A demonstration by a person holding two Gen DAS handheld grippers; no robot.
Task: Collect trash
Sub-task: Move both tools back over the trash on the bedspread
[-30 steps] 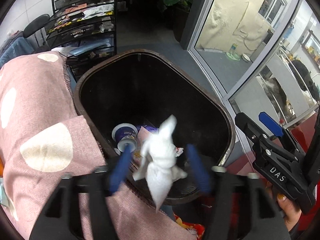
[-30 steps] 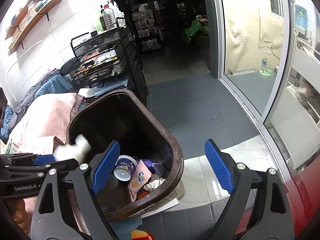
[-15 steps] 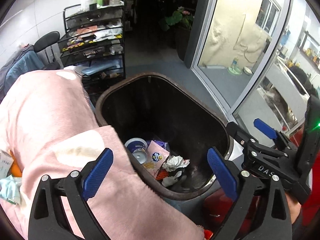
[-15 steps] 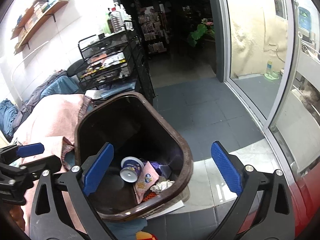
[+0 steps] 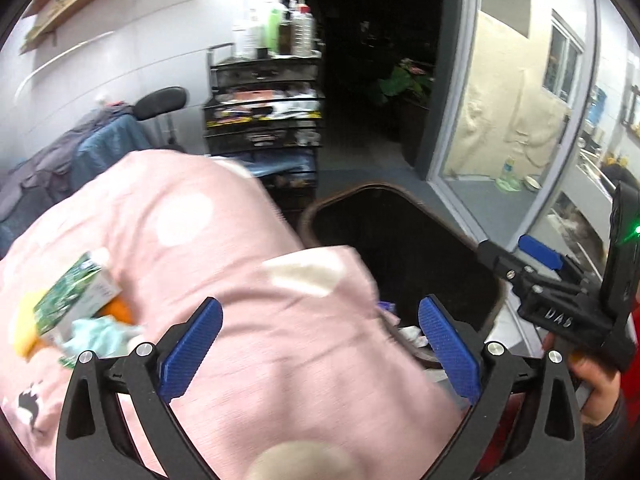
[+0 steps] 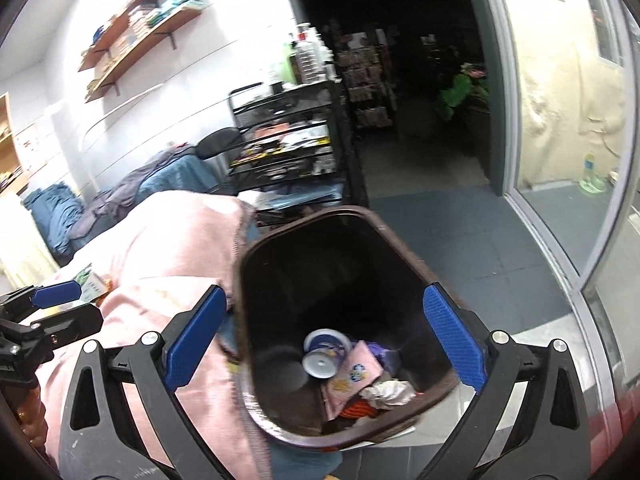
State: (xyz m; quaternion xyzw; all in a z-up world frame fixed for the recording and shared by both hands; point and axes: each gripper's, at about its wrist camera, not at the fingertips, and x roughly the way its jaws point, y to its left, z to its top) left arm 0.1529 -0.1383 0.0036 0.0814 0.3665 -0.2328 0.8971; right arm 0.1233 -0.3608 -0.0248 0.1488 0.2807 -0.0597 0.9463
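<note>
Both your left gripper and right gripper gape wide, empty. Reaching for the green-printed carton (blurred), you could snag the pink dotted blanket instead.

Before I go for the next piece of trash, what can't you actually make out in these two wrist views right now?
- Trash bin: in the left wrist view the pink spotted cloth covers its near side and most contents.
- Green-and-white carton and the pale crumpled item beside it: motion blur, print unreadable.
- Bin bottom, right wrist view: dark; items under the round cup and pink wrapper are buried.
- Cart shelves: too small.
</note>
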